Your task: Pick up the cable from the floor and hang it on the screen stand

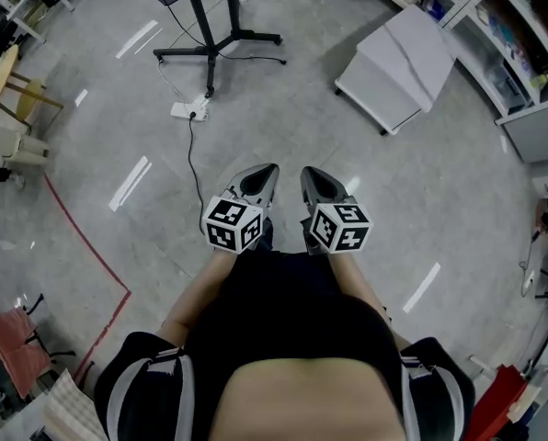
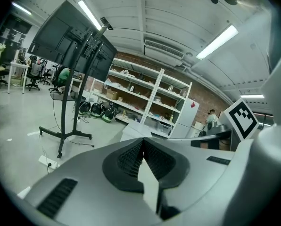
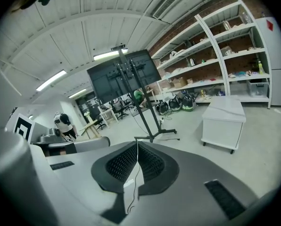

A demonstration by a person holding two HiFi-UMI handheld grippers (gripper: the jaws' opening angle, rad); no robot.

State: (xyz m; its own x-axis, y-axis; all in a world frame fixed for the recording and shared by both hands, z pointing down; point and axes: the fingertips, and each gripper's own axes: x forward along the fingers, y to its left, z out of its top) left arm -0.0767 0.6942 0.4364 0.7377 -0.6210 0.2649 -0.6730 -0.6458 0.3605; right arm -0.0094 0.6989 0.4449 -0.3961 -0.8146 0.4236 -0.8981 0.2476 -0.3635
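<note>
A thin black cable (image 1: 190, 159) lies on the grey floor. It runs from a white power strip (image 1: 189, 110) toward my feet. The black screen stand (image 1: 214, 49) rises just beyond the strip, and its dark screen (image 2: 72, 41) fills the upper left of the left gripper view. I hold both grippers side by side at waist height, well above the floor and pointing forward. My left gripper (image 1: 267, 175) is shut with nothing in it, and my right gripper (image 1: 311, 177) is shut and empty too. The stand (image 3: 143, 102) shows straight ahead in the right gripper view.
A low white cabinet on wheels (image 1: 398, 62) stands ahead to the right, before white shelving (image 1: 513, 44). A red line (image 1: 85, 242) is marked on the floor at left. Wooden furniture (image 1: 7, 85) stands at the far left. A person (image 3: 64, 124) stands far back.
</note>
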